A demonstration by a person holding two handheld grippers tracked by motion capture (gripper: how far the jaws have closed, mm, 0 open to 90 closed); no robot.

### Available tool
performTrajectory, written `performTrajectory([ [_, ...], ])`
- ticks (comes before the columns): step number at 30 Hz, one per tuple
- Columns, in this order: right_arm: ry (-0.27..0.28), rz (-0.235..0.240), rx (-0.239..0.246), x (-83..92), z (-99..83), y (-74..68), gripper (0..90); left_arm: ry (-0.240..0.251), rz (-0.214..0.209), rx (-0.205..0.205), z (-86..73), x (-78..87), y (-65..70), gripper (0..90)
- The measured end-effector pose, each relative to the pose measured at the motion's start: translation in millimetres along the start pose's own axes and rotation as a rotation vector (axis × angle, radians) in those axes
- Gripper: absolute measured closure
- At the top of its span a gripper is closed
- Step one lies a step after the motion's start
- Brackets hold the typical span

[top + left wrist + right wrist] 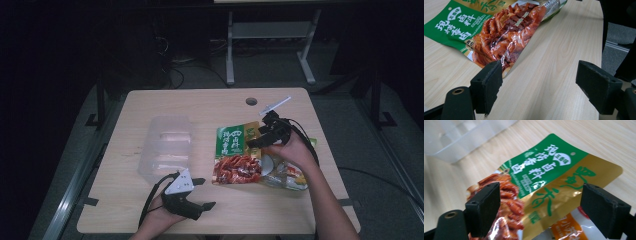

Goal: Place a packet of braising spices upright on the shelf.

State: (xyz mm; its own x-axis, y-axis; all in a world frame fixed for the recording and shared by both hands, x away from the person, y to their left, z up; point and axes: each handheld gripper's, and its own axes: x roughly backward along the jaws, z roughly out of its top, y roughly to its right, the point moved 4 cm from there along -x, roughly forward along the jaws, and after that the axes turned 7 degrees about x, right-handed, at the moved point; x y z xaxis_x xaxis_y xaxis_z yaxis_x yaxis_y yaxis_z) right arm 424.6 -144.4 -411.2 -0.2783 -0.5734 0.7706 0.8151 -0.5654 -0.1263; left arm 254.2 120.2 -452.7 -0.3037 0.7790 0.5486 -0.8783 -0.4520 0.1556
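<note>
Left gripper (204, 193): nearest the camera, at the table's near edge — we are holding it low with its jaws spread wide and nothing between them. In the left gripper view its left pad (489, 82) is sitting just beside the near corner of the green snack pouch (499, 32), whether touching or a hair apart we cannot tell.

Clear plastic tray (167, 147): we are leaving it alone, to the left of the pouch and a little farther back, with nothing visible inside.

Green snack pouch: it is lying flat at the table's middle, its red contents showing through the window, its right part overlapping a second pouch with orange print (287, 175).

Right gripper (256, 136): we are hovering it over the pouch's far right edge, jaws apart and gripping nothing — the right gripper view is looking between the two pads (484, 206) down onto the green and gold print (554, 187).

Step in hand: we judge we are lining up both grippers on the pouch, before any grasp.

Next move: probably closing on a thin, slippery film edge — a pad needs to get under the corner, and the pouch beneath may drag along.

Surface: we are working on a pale wood-grain table (200, 105) with a round cable hole (251, 101).

Room: dim and dark around the table, with a grey floor, a white frame (270, 30) and cables beyond.
</note>
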Motion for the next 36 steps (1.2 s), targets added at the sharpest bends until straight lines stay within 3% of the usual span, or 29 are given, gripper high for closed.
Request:
performTrajectory([
  [12,-0.074,-0.018,-0.115,-22.9,-11.2,28.6,19.8,-0.004,-0.002,-0.005,0.7,-0.6,0.5,21.1],
  [18,-0.103,-0.024,-0.125,-30.0,-12.9,31.4,22.7,-0.002,-0.005,0.003,0.7,-2.1,2.0,21.1],
  [19,-0.118,-0.014,-0.116,-32.7,-13.2,31.0,29.1,-0.002,-0.006,-0.003,0.8,-2.8,2.0,21.1],
  [26,-0.168,-0.014,-0.099,-40.8,-14.8,29.7,39.6,-0.008,-0.007,-0.005,0.6,-4.2,2.8,21.1],
  [30,-0.169,-0.013,-0.089,-42.5,-14.5,28.4,44.9,-0.010,-0.006,-0.005,0.6,-5.2,2.6,21.2],
  [31,-0.166,-0.007,-0.078,-42.5,-13.7,26.8,52.9,-0.012,-0.007,-0.006,0.7,-6.0,2.7,21.2],
  [34,-0.167,-0.002,-0.075,-43.1,-13.1,24.9,59.3,-0.012,-0.008,-0.001,0.6,-6.7,3.2,21.4],
  [35,-0.163,0.011,-0.077,-44.0,-12.7,23.7,66.9,-0.012,-0.008,-0.002,0.5,-6.9,3.3,21.6],
  [36,-0.163,0.011,-0.077,-44.0,-12.7,23.7,66.9,-0.012,-0.008,-0.002,0.5,-6.9,3.3,21.6],
])
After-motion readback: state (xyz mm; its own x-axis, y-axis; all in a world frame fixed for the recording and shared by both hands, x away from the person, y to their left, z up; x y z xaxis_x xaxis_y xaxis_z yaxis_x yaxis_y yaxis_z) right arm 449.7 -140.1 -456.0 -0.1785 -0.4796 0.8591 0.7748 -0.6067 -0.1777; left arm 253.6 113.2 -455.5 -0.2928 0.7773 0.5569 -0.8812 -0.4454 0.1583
